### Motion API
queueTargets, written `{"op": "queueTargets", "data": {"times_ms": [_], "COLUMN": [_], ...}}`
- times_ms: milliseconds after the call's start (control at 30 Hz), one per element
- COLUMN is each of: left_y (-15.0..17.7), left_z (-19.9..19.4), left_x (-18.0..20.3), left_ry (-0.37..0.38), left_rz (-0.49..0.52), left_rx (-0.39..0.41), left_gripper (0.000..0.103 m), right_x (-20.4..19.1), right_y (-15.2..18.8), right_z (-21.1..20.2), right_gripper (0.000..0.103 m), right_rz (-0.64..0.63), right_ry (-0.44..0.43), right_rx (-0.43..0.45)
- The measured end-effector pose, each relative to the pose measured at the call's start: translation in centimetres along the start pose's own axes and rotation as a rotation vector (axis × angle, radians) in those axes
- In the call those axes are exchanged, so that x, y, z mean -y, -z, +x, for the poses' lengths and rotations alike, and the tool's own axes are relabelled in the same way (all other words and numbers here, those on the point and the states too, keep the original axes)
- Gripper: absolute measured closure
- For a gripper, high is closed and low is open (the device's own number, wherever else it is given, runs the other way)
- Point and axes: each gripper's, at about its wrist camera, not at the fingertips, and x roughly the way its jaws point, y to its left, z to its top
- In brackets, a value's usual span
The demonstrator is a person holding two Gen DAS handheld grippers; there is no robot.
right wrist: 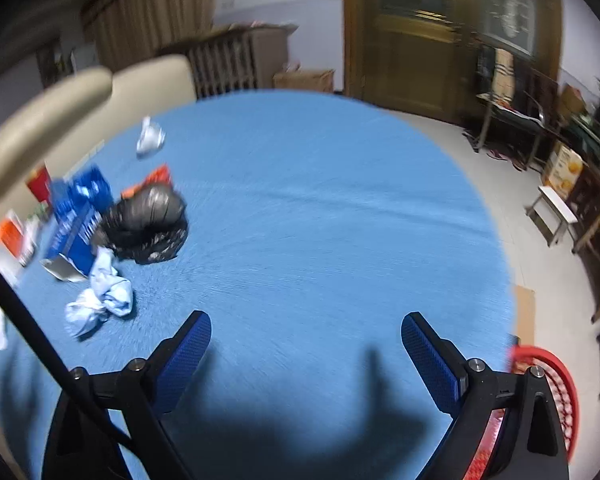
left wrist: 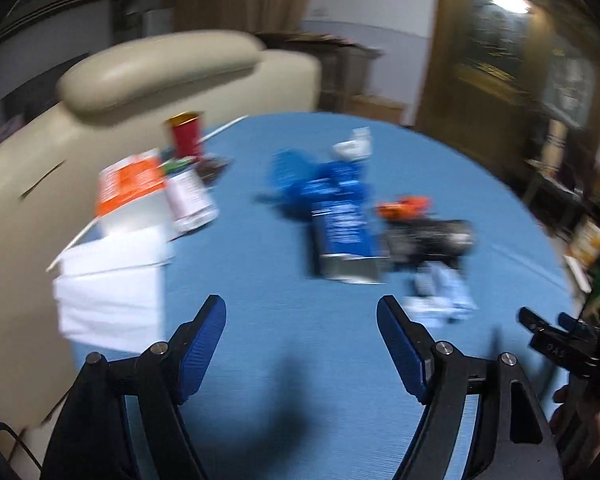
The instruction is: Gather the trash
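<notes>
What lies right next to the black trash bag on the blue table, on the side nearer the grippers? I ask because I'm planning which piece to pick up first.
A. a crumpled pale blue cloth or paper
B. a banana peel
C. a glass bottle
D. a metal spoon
A: in the right wrist view a crumpled pale blue wad lies just below the black trash bag on the blue table.

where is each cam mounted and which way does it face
Left wrist: on the left tongs, angled down at the blue table toward the blue carton; its own open fingers show, plus the right tongs and a hand.
Right wrist: on the right tongs, angled down at the table; its own open fingers show.
Shared: carton, black bag, crumpled tissue.
</notes>
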Motion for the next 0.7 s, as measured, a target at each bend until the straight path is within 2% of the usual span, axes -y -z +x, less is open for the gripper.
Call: {"op": "queueTargets", "data": {"times_ms": [133, 200, 367, 700], "left_y": [0.1, 0.2, 0.0, -0.3], "left_z": [2.6, 3.3, 4.9, 4.5], "left_x": [-2.4, -2.7, -2.3, -0.5], "left_ry": [-0.087, -0.114, -0.154, -0.230], "left_rz": [-0.065, -0.088, -0.116, -0.115], "left_rx": [-0.044, -0.058, -0.113, -0.153], "left_gripper": [0.025, 0.025, 0.025, 0.025], "right_x": [-2.2, -2.4, -2.5, -2.3], "right_y": [-0.6, -0.5, -0.6, -0.6], "right_z": [3.4, 4.7, 5.1, 4.9], "right_gripper": [0.005, 0.000, 0.000, 0.000], "right_rz": [-0.018, -0.018, -0.023, -0.023], "right_ry": [0.021, 0.018, 0.014, 0.015], "right_rx": [-0.052, -0.066, -0.064, -0.065]}}
